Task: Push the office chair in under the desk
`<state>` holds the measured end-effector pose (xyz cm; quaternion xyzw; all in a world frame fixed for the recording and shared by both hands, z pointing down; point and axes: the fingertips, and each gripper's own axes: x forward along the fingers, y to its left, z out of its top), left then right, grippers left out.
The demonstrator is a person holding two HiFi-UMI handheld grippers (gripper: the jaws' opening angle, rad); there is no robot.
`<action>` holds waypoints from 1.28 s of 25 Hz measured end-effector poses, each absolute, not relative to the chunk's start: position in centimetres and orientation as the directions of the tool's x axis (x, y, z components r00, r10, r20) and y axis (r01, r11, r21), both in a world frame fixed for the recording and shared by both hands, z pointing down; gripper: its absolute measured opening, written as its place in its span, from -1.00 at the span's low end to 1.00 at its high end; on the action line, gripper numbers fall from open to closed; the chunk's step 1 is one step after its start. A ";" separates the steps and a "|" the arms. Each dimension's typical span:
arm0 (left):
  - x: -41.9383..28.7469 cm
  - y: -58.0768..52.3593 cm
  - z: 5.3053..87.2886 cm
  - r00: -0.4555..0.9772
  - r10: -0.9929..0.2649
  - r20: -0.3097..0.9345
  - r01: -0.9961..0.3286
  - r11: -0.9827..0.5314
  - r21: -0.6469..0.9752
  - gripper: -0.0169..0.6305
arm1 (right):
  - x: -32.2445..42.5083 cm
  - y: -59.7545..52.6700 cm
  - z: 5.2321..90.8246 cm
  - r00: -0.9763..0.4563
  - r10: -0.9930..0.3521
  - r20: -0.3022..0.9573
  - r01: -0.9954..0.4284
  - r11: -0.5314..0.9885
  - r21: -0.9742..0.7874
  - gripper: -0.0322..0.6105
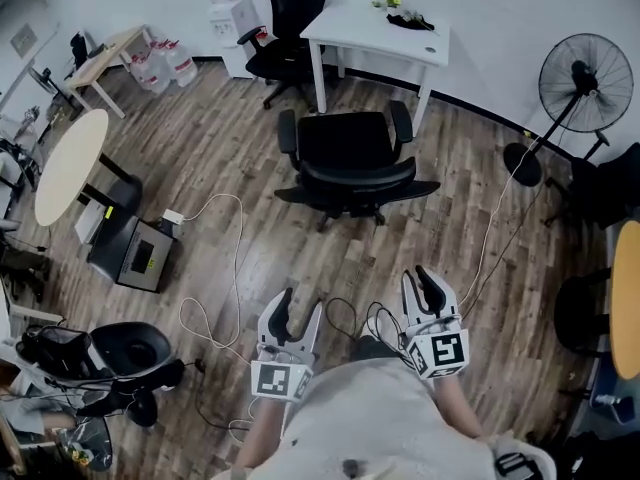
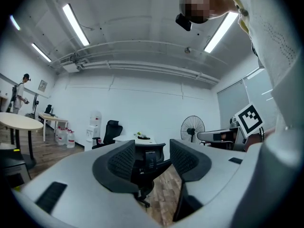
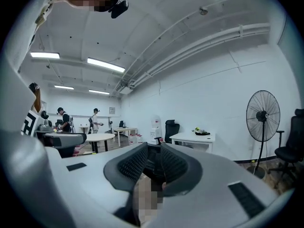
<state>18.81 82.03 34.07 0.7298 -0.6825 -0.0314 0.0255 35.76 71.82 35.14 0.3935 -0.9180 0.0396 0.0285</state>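
A black office chair (image 1: 350,158) stands on the wood floor, its backrest turned toward me, and a white desk (image 1: 375,33) stands just beyond it by the wall. Both grippers are well short of the chair and point level at it. My left gripper (image 1: 299,307) is open with nothing between its jaws; in the left gripper view the chair (image 2: 148,164) shows through the wide gap, with the desk (image 2: 138,138) behind. My right gripper (image 1: 419,282) has its jaws closer together but apart and empty, framing the chair (image 3: 153,161); the desk (image 3: 192,137) lies to its right.
A second black chair (image 1: 290,28) sits left of the desk beside a water dispenser (image 1: 228,8). A standing fan (image 1: 585,83) is at the right. Cables (image 1: 232,268) trail over the floor near a black box (image 1: 140,255). A round table (image 1: 70,163) stands at the left.
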 end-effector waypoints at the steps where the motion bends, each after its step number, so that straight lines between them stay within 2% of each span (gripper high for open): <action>1: 18.8 80.6 34.1 0.061 -0.998 -0.003 -0.995 -0.061 0.076 -0.18 | 35.7 70.4 35.0 -0.688 -0.720 0.086 -0.725 0.687 -0.043 -0.61; 9: 21.2 71.7 34.9 0.037 -0.999 0.024 -0.998 -0.036 0.043 -0.18 | 39.8 60.9 36.2 -0.657 -0.743 0.127 -0.753 0.655 -0.061 -0.61; 16: 19.1 66.7 35.8 -0.046 -0.999 0.018 -0.999 0.046 0.005 -0.17 | 41.1 54.7 37.7 -0.670 -0.726 0.153 -0.735 0.679 0.005 -0.57; 25: 14.1 60.0 39.4 -0.061 -0.995 0.081 -0.998 0.059 -0.029 -0.17 | 37.5 48.4 40.4 -0.673 -0.710 0.207 -0.715 0.696 0.060 -0.55; 32: 10.9 52.7 42.9 -0.017 -0.989 0.150 -0.994 0.000 -0.114 -0.14 | 33.9 42.6 43.2 -0.663 -0.691 0.288 -0.696 0.711 0.102 -0.34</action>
